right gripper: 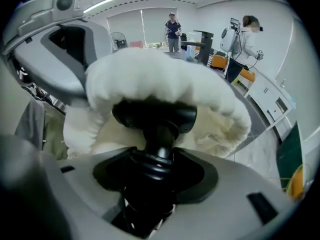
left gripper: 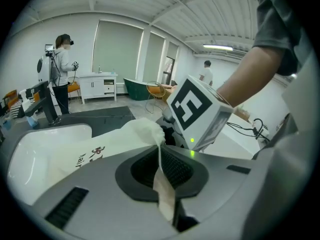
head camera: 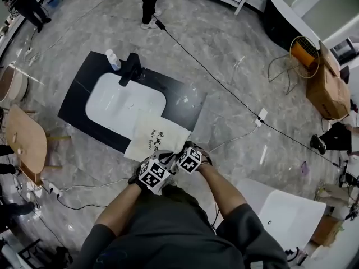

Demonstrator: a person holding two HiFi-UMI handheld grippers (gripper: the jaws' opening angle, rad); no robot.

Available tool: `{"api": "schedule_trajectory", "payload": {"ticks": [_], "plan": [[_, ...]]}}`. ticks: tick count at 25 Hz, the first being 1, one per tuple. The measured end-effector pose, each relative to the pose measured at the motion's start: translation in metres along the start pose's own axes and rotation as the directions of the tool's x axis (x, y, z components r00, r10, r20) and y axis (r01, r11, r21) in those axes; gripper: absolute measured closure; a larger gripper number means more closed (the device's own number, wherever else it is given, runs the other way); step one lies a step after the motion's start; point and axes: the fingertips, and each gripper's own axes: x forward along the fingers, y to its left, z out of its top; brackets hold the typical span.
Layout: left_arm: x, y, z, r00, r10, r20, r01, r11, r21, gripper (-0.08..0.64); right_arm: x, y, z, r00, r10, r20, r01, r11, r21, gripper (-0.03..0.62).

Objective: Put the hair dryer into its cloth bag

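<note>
The cream cloth bag (head camera: 155,139) with dark print lies over the front edge of the black counter (head camera: 78,97), its mouth towards me. My left gripper (left gripper: 161,151) is shut on a fold of the bag's rim (left gripper: 145,129); a strip of cloth runs down between its jaws. My right gripper (right gripper: 157,159) is shut on the black hair dryer (right gripper: 155,119) by its ribbed handle end. The dryer's head sits in the gathered bag mouth (right gripper: 165,79), with cloth bunched around it. In the head view the marker cubes of the left gripper (head camera: 154,172) and the right gripper (head camera: 189,160) sit side by side at the bag's near end.
A white sink (head camera: 120,102) with a black faucet (head camera: 132,69) and a small bottle (head camera: 113,59) fills the counter. A wooden chair (head camera: 25,142) stands at left, a white basin (head camera: 291,214) at right. Cables (head camera: 224,88) cross the floor. A person (head camera: 148,1) stands beyond the counter.
</note>
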Motion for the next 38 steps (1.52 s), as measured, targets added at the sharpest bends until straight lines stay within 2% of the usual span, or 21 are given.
{"api": "schedule_trajectory", "payload": {"ticks": [5,10,16,21,24,27,32,33,35,38], "plan": [[0.001,0.007,-0.005,1.0,-0.021,0.009,0.021,0.999,-0.044,0.546,0.008,-0.001,0.005,1.0,0.019,-0.006,-0.019,0.999,-0.038,0.354],[0.001,0.017,-0.003,1.0,-0.009,0.012,0.01,0.997,-0.081,0.546,0.011,-0.002,0.007,0.999,0.027,0.018,-0.026,0.999,-0.038,0.353],[0.003,0.016,-0.006,1.0,-0.016,-0.014,0.015,0.997,-0.071,0.546,0.009,-0.002,0.006,0.998,0.018,0.067,-0.017,1.0,-0.012,0.345],[0.001,0.017,-0.003,1.0,-0.016,-0.02,0.015,0.998,-0.064,0.546,-0.002,-0.003,0.004,0.991,-0.018,0.135,0.012,0.999,0.041,0.326],[0.002,0.019,-0.002,1.0,-0.015,-0.011,0.015,0.998,-0.058,0.546,-0.015,0.0,-0.005,0.987,-0.026,0.159,0.02,0.999,0.039,0.323],[0.003,0.019,-0.001,1.0,-0.019,-0.012,0.018,0.998,-0.059,0.546,-0.023,0.0,-0.03,0.991,-0.042,0.127,0.04,0.999,0.017,0.321],[0.002,0.017,-0.002,0.999,-0.025,-0.03,0.023,0.998,-0.062,0.546,-0.011,-0.002,-0.076,0.999,-0.044,0.002,0.044,0.998,-0.032,0.321],[0.003,0.017,-0.002,0.999,-0.026,-0.032,0.024,0.998,-0.061,0.546,-0.009,-0.003,-0.077,0.999,-0.049,-0.001,0.049,0.998,-0.046,0.333],[0.005,0.017,-0.003,0.999,-0.029,-0.036,0.027,0.998,-0.06,0.546,-0.009,-0.003,-0.073,0.998,-0.062,0.018,0.063,0.996,-0.069,0.462],[0.007,0.018,-0.002,0.999,-0.037,-0.039,0.035,0.998,-0.061,0.546,-0.015,-0.003,-0.065,0.997,-0.064,0.051,0.069,0.993,-0.1,0.477]]}}
